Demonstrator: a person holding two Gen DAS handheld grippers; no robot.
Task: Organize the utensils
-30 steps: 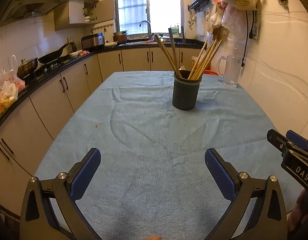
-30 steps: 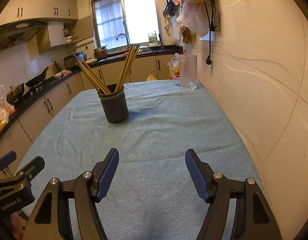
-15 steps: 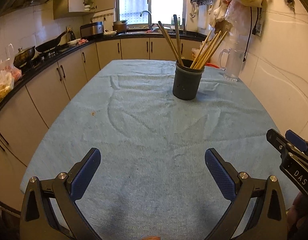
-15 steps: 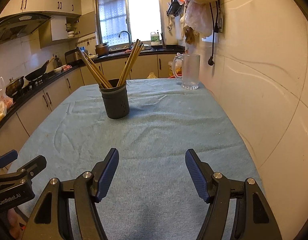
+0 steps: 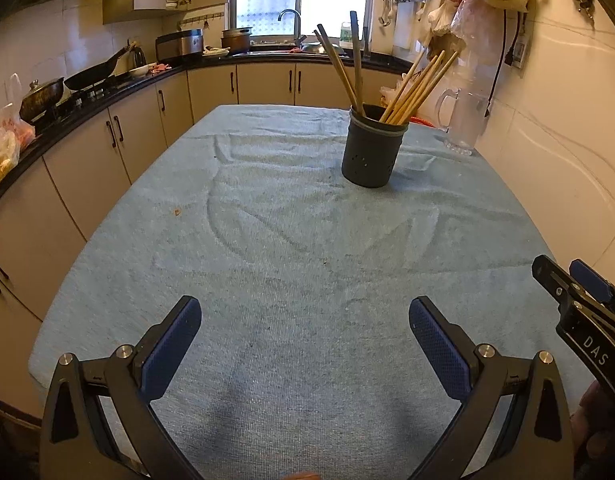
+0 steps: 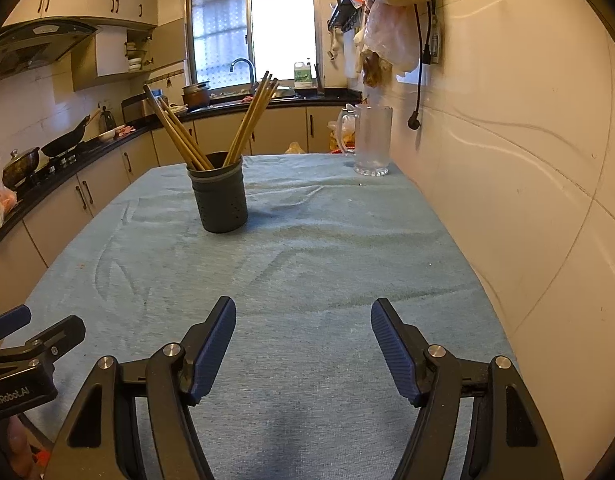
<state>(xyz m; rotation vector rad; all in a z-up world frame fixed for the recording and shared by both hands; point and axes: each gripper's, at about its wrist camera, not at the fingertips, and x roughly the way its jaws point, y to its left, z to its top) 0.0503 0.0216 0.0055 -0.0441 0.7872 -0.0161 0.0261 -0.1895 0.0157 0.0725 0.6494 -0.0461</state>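
a: what's the biggest thing from where you stand?

b: the table (image 5: 291, 264), under a pale blue cloth (image 6: 307, 272) rumpled into soft folds. it runs from the near edge up toward twelve o'clock, where the cabinets and the window sit. a cream wall closes it in along three o'clock.

a: and on the table?

b: a dark grey utensil holder (image 5: 372, 148), round, upright, with small holes low in its wall. in the left wrist view it's at about one o'clock, well apart from both grippers. in the right wrist view the same holder (image 6: 221, 196) is at eleven o'clock.

a: anything in it?

b: wooden chopsticks (image 5: 419, 86), all standing inside and fanned out, one bunch leaning left, one leaning right. in the right view the chopsticks (image 6: 249, 120) show the same split.

a: what else?

b: a clear glass pitcher (image 6: 369, 140) at the far end by the wall, at about one o'clock, apart from the holder.

a: the grippers?

b: the left gripper (image 5: 305, 322) sits at six o'clock in its own view, blue pads spread wide, only cloth between them. the right gripper (image 6: 303, 322) is the same: jaws parted, holding nothing, low over the near end of the table. each one's tip peeks into the other's view at the edge.
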